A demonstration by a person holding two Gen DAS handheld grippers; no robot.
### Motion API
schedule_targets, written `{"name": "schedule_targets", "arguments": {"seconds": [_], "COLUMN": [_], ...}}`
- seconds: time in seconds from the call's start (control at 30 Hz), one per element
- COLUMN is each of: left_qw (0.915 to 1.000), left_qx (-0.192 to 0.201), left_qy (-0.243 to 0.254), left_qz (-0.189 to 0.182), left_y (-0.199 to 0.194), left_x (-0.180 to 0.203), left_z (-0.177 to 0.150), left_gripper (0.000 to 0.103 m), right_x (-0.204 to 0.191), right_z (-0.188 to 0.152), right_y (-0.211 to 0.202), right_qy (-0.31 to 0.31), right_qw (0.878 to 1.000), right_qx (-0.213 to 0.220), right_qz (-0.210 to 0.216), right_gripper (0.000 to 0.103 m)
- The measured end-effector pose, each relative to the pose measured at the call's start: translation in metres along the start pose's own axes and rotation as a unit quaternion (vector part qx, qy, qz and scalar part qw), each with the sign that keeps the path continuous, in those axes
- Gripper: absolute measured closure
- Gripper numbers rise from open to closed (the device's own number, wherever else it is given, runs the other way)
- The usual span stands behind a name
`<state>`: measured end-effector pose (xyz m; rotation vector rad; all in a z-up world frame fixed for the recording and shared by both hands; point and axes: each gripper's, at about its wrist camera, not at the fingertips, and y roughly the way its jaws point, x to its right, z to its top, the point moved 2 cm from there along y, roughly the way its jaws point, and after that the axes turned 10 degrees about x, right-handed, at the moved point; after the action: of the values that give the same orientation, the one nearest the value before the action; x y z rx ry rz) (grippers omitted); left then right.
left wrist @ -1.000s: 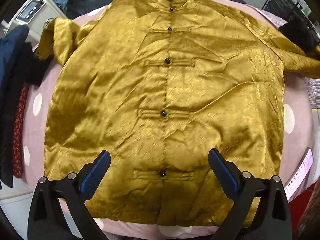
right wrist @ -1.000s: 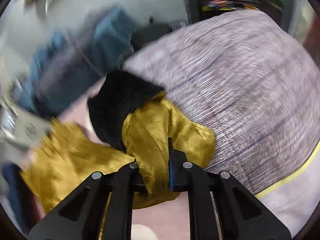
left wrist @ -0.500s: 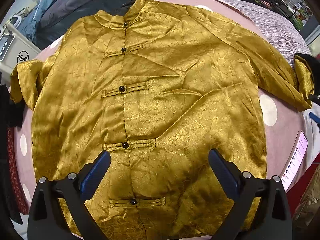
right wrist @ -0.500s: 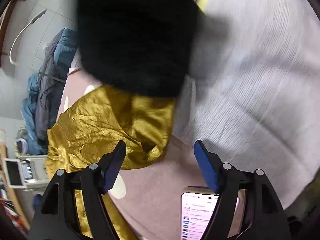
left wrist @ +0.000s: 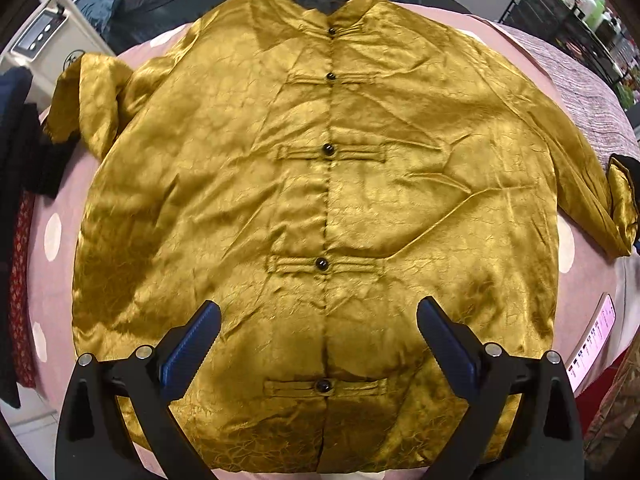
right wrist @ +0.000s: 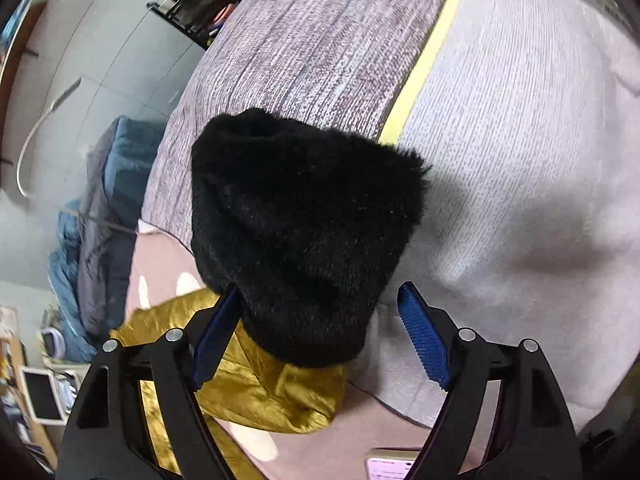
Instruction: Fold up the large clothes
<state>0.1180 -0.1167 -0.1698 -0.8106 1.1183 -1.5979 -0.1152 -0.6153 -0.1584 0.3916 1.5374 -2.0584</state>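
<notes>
A shiny gold satin jacket (left wrist: 320, 200) with black knot buttons lies face up and spread flat on a pink, white-dotted bed cover (left wrist: 52, 280), filling most of the left wrist view; its stand-up collar sits at the top centre of the frame and its hem at the bottom, so the long axis of the body runs straight up the picture along the button line. The left gripper (left wrist: 318, 344) hangs above the hem with its blue pads wide apart and nothing between them, straddling the lowest button. One sleeve is bunched in the upper left of that frame; the other stretches out to the right edge, ending in a gold cuff (left wrist: 620, 208) turned back over a black furry lining. In the right wrist view that same black furry cuff lining (right wrist: 304, 236) fills the centre, lying on a grey knitted blanket (right wrist: 500, 140) with a yellow stripe, the gold sleeve cloth (right wrist: 264, 392) trailing toward the lower left. The right gripper (right wrist: 320, 336) has its jaws apart, having just drawn in a little; the fur sits between the blue pads, the left pad seemingly brushing it, the right pad clear, so nothing is clamped. The right hand looks much the nearer to this sleeve end, and a fold inward would likely carry it leftward across the body.
</notes>
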Motion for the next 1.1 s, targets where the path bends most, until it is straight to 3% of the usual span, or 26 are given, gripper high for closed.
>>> {"name": "schedule_targets", "arguments": {"seconds": [0.1,0.2,0.4,0.47,0.73,0.97,1.1], "left_qw": [1.0000,1.0000,1.0000,0.9999,0.9999,0.9986,0.9973], "left_qx": [-0.008,-0.007,0.003,0.007,0.006,0.003,0.011], "left_qy": [-0.004,-0.005,0.000,0.002,-0.005,-0.053,-0.072], "left_qz": [0.003,0.000,-0.006,-0.011,-0.011,0.002,0.010], "left_y": [0.003,0.004,0.001,0.000,0.000,-0.001,-0.005], "left_x": [-0.005,-0.006,-0.001,0.001,-0.009,-0.038,-0.057], "left_z": [-0.006,-0.010,-0.007,-0.006,-0.007,-0.014,-0.015], "left_gripper": [0.007,0.007,0.007,0.007,0.007,0.007,0.007], "right_x": [-0.005,-0.018,-0.042,-0.040,-0.030,-0.110,-0.184], "right_z": [-0.002,0.003,0.034,0.040,0.025,0.012,-0.024], "right_y": [0.000,-0.019,-0.083,-0.091,-0.075,-0.062,-0.052], "right_qy": [-0.010,-0.030,-0.070,-0.069,-0.062,-0.174,-0.276], "right_qw": [1.000,0.999,0.988,0.985,0.989,0.978,0.956], "right_qx": [-0.014,0.010,0.140,0.159,0.125,0.111,0.098], "right_qz": [0.007,0.012,-0.016,-0.023,-0.054,-0.019,0.016], "right_gripper": [0.078,0.086,0.087,0.087,0.087,0.087,0.087]}}
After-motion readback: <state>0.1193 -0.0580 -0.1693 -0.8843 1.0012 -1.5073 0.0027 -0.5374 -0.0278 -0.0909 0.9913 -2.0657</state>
